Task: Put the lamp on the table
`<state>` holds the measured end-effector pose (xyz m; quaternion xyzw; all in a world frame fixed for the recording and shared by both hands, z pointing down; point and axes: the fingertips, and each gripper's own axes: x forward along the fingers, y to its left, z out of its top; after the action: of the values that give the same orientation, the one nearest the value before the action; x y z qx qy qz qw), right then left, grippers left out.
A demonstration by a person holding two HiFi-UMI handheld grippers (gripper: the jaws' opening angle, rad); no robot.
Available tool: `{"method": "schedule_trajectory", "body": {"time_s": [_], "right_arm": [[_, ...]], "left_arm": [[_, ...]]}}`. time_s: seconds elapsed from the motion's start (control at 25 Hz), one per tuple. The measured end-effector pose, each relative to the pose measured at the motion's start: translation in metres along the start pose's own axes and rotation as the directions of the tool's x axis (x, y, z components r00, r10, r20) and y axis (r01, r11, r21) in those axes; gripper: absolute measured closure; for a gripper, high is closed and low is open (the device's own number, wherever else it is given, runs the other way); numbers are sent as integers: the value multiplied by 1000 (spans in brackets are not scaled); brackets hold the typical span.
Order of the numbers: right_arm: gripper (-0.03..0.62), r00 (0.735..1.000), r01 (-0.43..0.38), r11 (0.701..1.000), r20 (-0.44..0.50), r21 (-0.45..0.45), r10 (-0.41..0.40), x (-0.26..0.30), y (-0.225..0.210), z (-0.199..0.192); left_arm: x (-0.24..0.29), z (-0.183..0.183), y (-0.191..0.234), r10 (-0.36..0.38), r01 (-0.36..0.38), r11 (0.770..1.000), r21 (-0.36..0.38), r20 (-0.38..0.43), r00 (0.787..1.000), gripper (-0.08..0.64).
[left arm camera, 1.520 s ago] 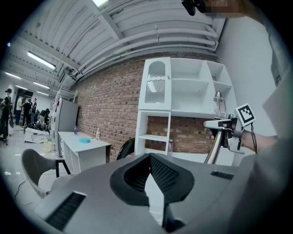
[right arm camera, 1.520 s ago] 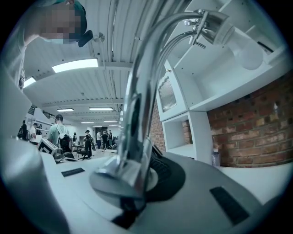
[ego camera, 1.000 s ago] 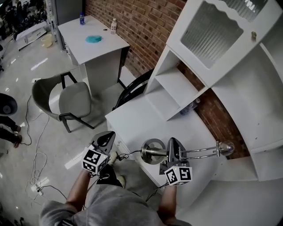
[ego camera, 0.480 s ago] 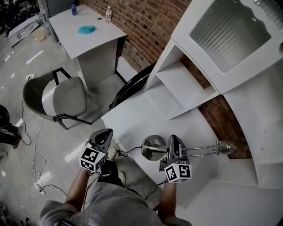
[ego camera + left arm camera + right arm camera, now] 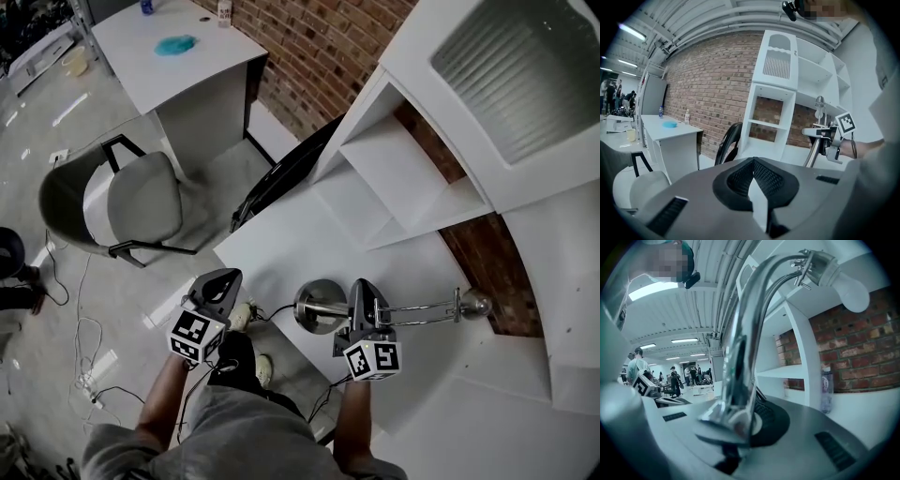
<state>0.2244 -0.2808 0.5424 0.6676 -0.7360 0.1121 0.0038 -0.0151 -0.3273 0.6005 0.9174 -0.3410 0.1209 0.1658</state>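
Note:
The lamp (image 5: 412,309) is chrome, with a round base (image 5: 314,307), a thin double stem and a head (image 5: 473,303) holding a white bulb (image 5: 853,289). My right gripper (image 5: 361,292) is shut on the stem (image 5: 740,357) just above the base and holds the lamp over the near edge of the white table (image 5: 291,239). In the left gripper view the lamp (image 5: 816,140) stands about upright at the right. My left gripper (image 5: 220,281) hangs left of the table's corner, shut, with nothing in it (image 5: 754,183).
A white shelf unit (image 5: 412,178) stands on the table's far side against the brick wall, with a plastic bottle (image 5: 826,387) by it. A black chair (image 5: 281,178), a grey chair (image 5: 131,202), a second white desk (image 5: 187,56) and floor cables (image 5: 84,347) lie to the left.
Both grippers have come down a little and drifted towards the table, the right one still holding the lamp. The head view has shifted, so the far desk sits higher in the picture.

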Motion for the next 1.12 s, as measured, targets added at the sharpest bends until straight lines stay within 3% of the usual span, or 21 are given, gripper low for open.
{"method": "schedule_trajectory", "body": {"time_s": [0.68,1.12], "right_arm": [[572,998,-29,998,-60,62,33,42,18,-46],[572,997,-48,998,-64,28,49,46,25,-50]], "left_arm": [[5,-12,33,16,-16,1000,2,-45,999,557],[0,-14,34,30,-31,999,-28,-34,999,557]]}}
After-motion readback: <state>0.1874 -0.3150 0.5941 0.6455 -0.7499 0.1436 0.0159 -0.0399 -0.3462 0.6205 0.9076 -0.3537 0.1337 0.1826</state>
